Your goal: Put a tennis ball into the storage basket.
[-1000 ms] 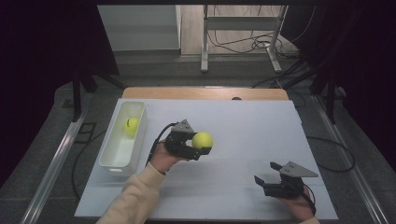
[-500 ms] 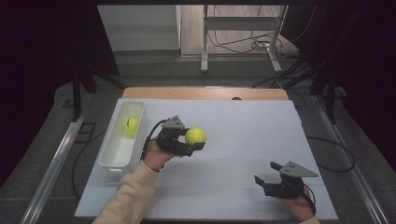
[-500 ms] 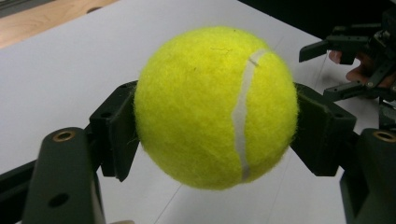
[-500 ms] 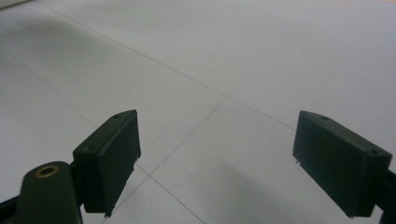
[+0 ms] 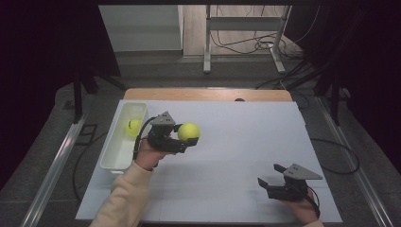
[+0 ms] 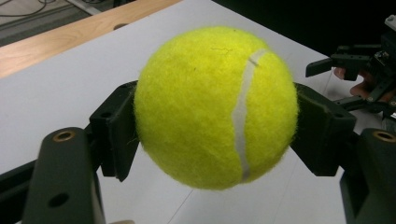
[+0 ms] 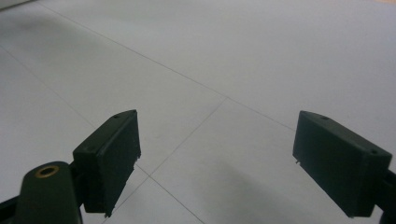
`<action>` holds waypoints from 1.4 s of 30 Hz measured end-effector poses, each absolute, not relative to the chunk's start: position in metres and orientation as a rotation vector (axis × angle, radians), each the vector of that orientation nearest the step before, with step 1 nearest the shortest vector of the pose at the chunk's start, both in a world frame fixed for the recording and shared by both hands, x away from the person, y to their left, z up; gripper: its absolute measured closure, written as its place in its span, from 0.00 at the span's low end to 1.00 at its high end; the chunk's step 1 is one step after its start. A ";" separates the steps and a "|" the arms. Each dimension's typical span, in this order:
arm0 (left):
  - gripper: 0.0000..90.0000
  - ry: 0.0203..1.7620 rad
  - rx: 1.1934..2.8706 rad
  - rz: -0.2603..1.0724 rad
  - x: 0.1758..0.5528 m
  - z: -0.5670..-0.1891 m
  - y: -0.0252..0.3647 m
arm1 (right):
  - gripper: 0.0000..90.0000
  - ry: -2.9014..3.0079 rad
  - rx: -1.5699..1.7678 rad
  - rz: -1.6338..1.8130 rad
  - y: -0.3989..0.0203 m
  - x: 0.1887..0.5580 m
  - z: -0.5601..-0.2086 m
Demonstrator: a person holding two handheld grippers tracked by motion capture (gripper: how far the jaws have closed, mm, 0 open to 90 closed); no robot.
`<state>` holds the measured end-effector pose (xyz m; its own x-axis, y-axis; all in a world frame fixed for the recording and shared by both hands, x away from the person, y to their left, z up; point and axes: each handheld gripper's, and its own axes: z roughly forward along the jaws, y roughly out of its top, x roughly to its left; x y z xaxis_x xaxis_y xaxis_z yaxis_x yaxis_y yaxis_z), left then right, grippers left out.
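Note:
My left gripper (image 5: 188,138) is shut on a yellow tennis ball (image 5: 188,132), held above the white table (image 5: 236,142) just right of the white bin (image 5: 113,156). In the left gripper view the ball (image 6: 217,107) sits squeezed between both black pads (image 6: 116,135). A second yellow ball (image 5: 134,126) lies inside the bin. My right gripper (image 5: 270,178) rests low near the table's front right, open, with nothing between its pads (image 7: 112,154) but the white tabletop (image 7: 224,70).
The bin stands along the table's left side. A wooden strip (image 5: 203,94) edges the far side of the table. Metal stand legs and cables (image 5: 246,42) lie on the floor beyond. The right gripper (image 6: 364,74) shows far off in the left gripper view.
My left gripper has carried the ball to the left toward the bin and a little upward. The right gripper has stayed where it was.

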<state>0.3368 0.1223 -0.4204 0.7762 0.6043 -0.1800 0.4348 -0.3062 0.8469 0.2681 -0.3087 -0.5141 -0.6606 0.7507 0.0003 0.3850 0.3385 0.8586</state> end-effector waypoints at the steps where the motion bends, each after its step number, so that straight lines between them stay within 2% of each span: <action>1: 0.29 0.788 1.948 0.216 0.337 -0.420 0.124 | 0.17 2.212 1.000 1.254 -0.309 0.268 -0.514; 42: 0.29 0.946 1.896 0.326 0.326 -0.418 0.180 | 0.17 2.213 0.999 1.248 -0.308 0.268 -0.514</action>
